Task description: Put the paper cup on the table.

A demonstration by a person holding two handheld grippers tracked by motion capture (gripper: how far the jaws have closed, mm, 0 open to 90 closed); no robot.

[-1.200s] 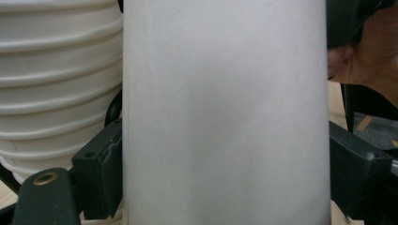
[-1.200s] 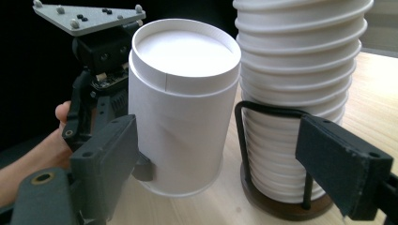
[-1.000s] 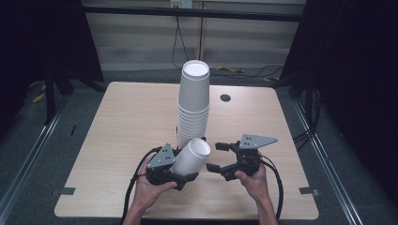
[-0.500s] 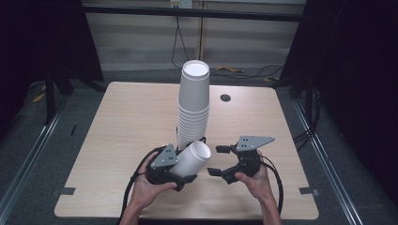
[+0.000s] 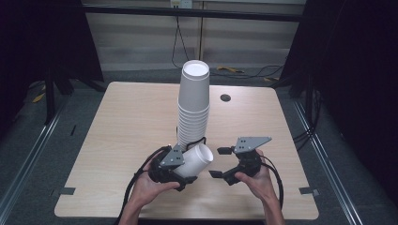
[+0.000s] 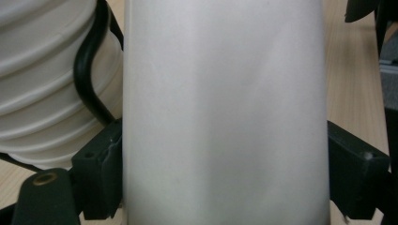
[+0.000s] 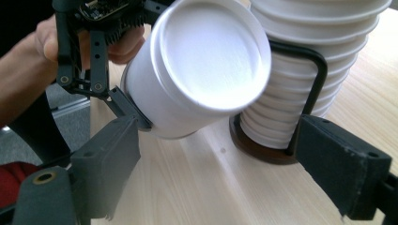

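Cup (image 5: 197, 159) sits clamped on its side in the left gripper (image 5: 176, 169), barely shifted from a moment ago, beside the stack (image 5: 193, 108); right gripper (image 5: 219, 163) waits, jaws apart.

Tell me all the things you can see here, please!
single cup: one, white, lying tilted, clamped in the left gripper
cup stack: one tall pile, white, upside down, mid-table
holder: one, dark base with black wire loop, under the stack
table: one, light wood
round hole: one, dark, far side of table
left gripper: one, black, near edge
right gripper: one, black, jaws apart, empty
hands: two, holding the grippers
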